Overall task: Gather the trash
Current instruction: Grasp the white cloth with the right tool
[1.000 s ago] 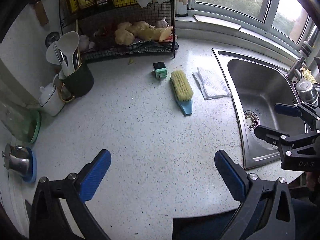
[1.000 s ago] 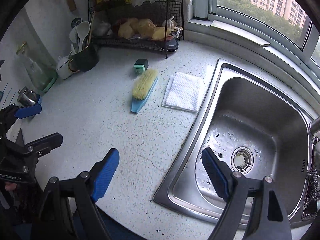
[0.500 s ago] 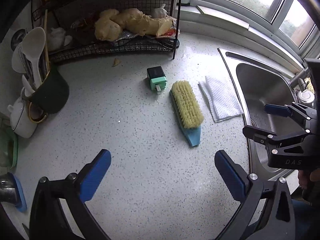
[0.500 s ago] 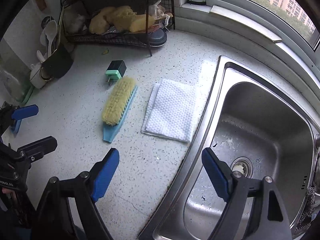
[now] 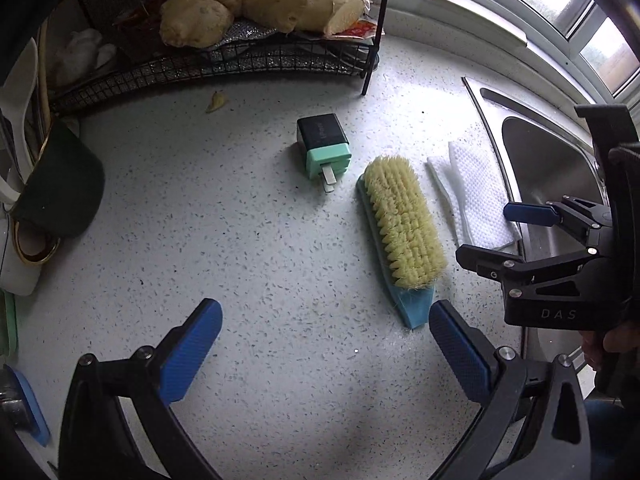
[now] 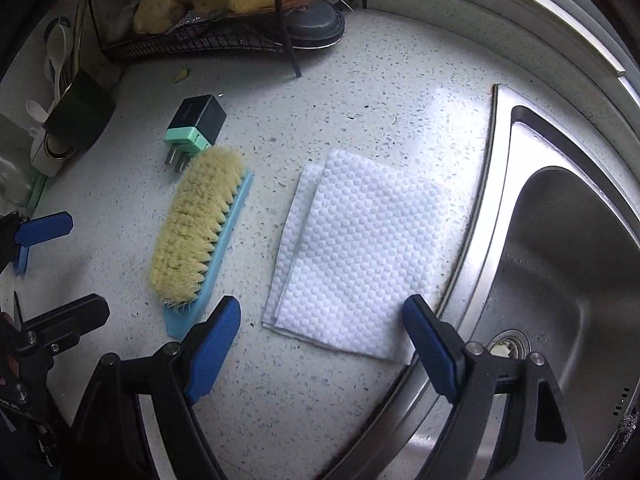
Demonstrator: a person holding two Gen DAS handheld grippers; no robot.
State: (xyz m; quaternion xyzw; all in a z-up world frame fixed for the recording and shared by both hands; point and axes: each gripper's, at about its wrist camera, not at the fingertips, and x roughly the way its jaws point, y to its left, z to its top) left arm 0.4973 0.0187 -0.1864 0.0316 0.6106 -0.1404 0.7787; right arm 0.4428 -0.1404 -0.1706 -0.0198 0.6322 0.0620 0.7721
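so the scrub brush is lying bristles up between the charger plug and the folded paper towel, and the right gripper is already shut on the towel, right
Not quite. In the right wrist view the right gripper is open, its fingers either side of the folded paper towel's near edge, nothing clamped. The rest holds: the scrub brush lies bristles up between the charger plug and the towel.

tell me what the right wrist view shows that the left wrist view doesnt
Only the right wrist view shows the sink drain and a dark lid under the rack. Only the left wrist view shows the gold-rimmed white cup clearly. Both show the scrub brush, the folded white cloth, the plug adapter, a small yellow scrap, and both open grippers: left gripper, right gripper.
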